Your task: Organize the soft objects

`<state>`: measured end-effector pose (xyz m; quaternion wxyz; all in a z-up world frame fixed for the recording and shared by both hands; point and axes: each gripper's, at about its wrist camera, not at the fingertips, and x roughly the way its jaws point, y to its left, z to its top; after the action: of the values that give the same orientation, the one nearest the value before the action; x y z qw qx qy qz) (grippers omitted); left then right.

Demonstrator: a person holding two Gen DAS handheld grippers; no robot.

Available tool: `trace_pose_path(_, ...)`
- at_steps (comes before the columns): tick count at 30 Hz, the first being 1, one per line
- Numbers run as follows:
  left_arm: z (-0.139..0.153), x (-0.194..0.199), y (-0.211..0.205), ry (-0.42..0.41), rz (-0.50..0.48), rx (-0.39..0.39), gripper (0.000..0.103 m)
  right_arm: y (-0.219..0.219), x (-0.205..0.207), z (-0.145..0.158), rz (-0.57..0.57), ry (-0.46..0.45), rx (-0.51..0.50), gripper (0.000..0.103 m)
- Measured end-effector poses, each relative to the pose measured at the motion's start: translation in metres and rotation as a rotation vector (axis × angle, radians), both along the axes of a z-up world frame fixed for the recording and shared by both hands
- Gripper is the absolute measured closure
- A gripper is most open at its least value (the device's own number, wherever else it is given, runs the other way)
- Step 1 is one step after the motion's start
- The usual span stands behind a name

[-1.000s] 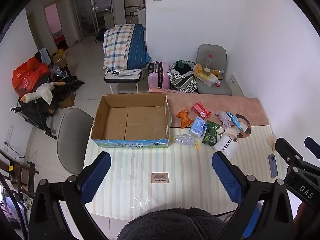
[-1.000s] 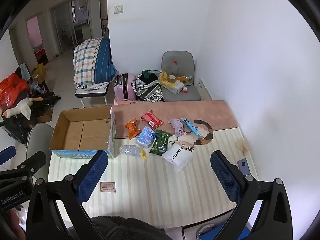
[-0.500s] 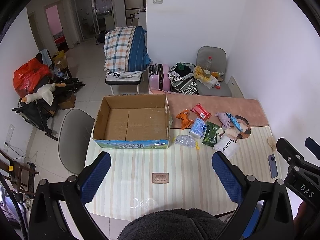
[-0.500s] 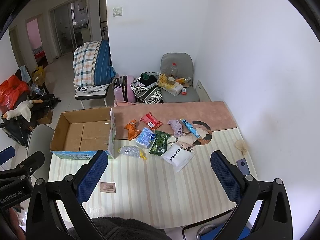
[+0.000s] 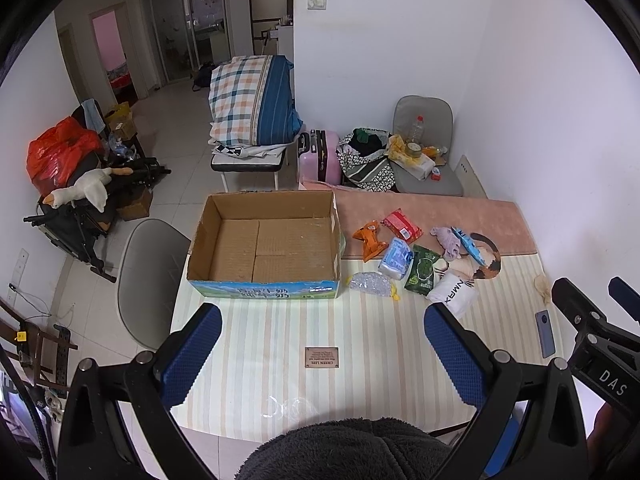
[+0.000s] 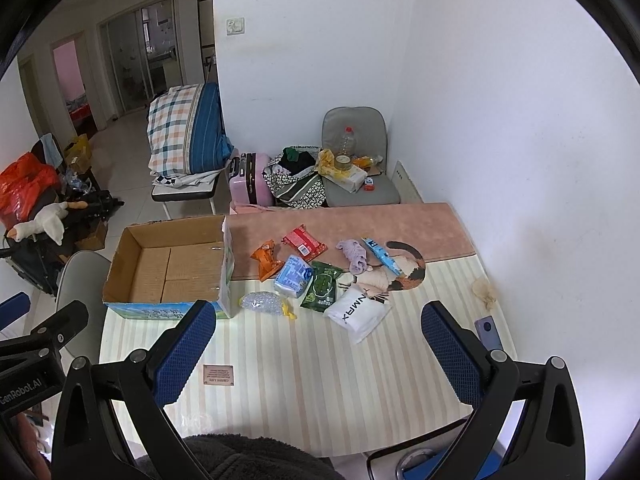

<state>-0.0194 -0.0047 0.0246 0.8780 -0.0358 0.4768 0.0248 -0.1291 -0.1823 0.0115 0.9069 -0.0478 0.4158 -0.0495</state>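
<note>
On the striped table (image 5: 360,344), soft packets (image 5: 416,264) lie just beside the empty cardboard box (image 5: 264,248), well beyond both grippers' wide-open, empty jaws: left gripper (image 5: 322,356), right gripper (image 6: 318,354).

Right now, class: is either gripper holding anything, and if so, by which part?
Nothing is held. The left gripper and right gripper both hang open above the table.

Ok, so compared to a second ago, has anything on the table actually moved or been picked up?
Nothing was picked up or let go. Both views shift only slightly, so the grippers drifted a little. The left gripper and right gripper stay open and empty above the table. The cardboard box is still empty, and the white pouch, green pack and other soft items lie where they were.
</note>
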Motion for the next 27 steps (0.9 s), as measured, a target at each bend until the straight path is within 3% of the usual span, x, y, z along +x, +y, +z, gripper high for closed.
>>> trace_pose_path(27, 0.0036, -0.0023, 0.0079, -0.003, 0.002, -0.003, 0.000, 0.0080, 0.0049, -0.0003, 0.003, -0.013, -0.003, 0.000)
